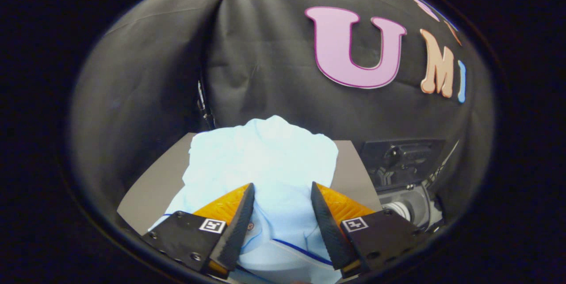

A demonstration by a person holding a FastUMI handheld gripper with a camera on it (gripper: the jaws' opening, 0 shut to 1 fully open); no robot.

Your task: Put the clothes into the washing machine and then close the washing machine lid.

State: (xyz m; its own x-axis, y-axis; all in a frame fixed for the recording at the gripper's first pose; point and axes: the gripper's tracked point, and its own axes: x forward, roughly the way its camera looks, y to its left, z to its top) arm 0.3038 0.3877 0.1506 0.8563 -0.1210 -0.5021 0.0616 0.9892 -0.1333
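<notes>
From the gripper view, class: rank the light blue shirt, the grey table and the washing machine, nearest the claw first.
Claw open.
1. Light blue shirt: between and beyond the fingers.
2. Grey table: under the shirt.
3. Washing machine: farthest, off to the right.

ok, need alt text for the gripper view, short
The gripper is open, its two fingers spread over a pale blue garment that lies heaped on a grey tabletop. The cloth fills the gap between the fingers and runs on ahead of them. To one side, past the table edge, sits a dark and grey machine against the black booth wall.
</notes>
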